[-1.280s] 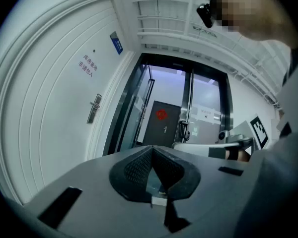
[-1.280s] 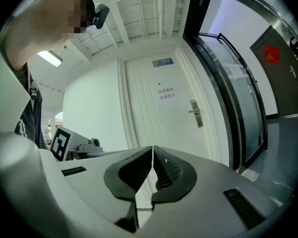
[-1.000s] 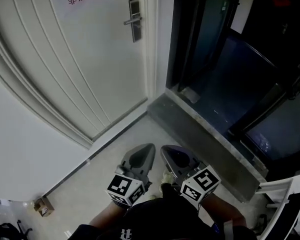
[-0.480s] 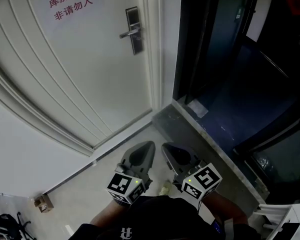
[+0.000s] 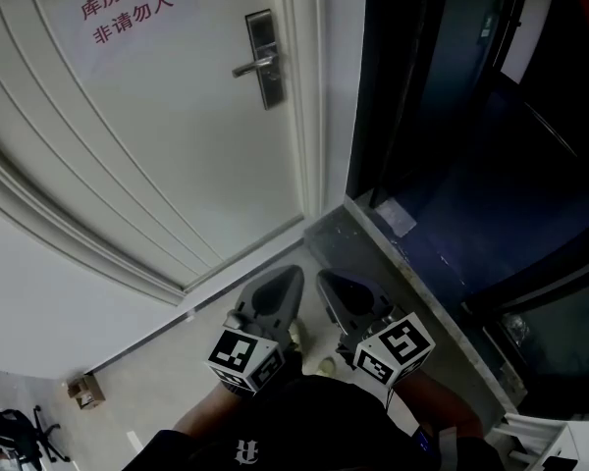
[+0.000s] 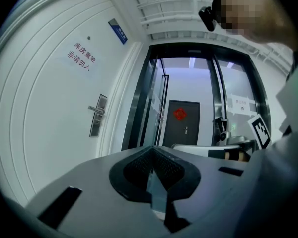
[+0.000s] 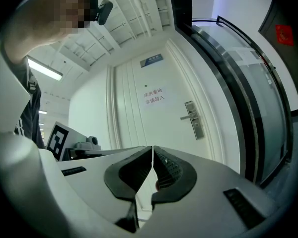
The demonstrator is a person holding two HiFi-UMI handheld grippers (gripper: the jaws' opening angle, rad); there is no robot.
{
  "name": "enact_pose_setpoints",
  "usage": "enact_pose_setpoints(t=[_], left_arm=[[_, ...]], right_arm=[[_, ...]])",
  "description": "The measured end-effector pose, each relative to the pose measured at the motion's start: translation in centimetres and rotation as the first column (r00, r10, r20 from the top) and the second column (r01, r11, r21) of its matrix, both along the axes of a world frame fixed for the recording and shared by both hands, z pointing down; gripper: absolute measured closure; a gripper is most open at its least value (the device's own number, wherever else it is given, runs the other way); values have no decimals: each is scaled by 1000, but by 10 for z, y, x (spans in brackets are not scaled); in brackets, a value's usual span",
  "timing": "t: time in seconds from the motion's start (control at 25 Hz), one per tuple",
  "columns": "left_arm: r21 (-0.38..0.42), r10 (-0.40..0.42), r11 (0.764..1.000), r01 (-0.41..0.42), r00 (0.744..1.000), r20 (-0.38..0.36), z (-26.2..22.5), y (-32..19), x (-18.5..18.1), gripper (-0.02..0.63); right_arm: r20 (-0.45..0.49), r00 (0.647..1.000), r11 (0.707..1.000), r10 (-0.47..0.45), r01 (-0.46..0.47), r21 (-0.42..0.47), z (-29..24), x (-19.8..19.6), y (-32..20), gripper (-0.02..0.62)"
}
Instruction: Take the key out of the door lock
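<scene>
The white door (image 5: 167, 135) carries a metal lock plate (image 5: 265, 59) with a lever handle (image 5: 250, 67). No key can be made out on it at this distance. The left gripper view shows the lock plate (image 6: 95, 122) far ahead, and so does the right gripper view, lock plate (image 7: 194, 120). My left gripper (image 5: 290, 279) and right gripper (image 5: 324, 283) are held low and side by side, near the person's body and well short of the door. Both are shut and hold nothing: left gripper (image 6: 151, 155), right gripper (image 7: 152, 152).
A dark glass doorway (image 5: 471, 116) opens right of the door, behind a grey stone threshold (image 5: 422, 302). Red printed text (image 5: 128, 6) is on the door. A small box (image 5: 83, 391) lies on the floor at the lower left. White wall runs along the left.
The head view has drawn nearer to the door: the lock plate now sits lower and larger in it. Both grippers stay shut, side by side at the bottom.
</scene>
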State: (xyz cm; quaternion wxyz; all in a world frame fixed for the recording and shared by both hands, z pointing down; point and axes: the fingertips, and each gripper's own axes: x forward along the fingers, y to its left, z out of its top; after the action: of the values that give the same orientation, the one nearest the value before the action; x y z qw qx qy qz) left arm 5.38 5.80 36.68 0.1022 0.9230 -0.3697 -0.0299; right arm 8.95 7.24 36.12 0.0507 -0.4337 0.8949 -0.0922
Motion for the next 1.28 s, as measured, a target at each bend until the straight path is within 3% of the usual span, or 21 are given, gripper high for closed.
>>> enact_pose_setpoints(t=[0.28, 0.64, 0.96, 1.12, 1.28], left_arm=[[14, -13, 1000, 14, 1000, -9, 5, -57, -7, 600], [40, -30, 999, 32, 999, -27, -5, -173, -40, 600], [56, -2, 998, 3, 1000, -11, -4, -251, -56, 600], [42, 6, 999, -5, 1000, -13, 0, -270, -61, 600], [9, -7, 1000, 7, 1000, -12, 8, -286, -62, 600]], right_arm=[[-15, 1000, 1000, 2, -3, -7, 6, -6, -55, 578], [-37, 999, 1000, -2, 3, 22, -6, -39, -170, 578], [-36, 999, 1000, 22, -22, 12, -4, -62, -251, 578], [28, 999, 999, 17, -17, -31, 0, -64, -279, 578], [192, 981, 994, 19, 2, -108, -3, -48, -319, 578]])
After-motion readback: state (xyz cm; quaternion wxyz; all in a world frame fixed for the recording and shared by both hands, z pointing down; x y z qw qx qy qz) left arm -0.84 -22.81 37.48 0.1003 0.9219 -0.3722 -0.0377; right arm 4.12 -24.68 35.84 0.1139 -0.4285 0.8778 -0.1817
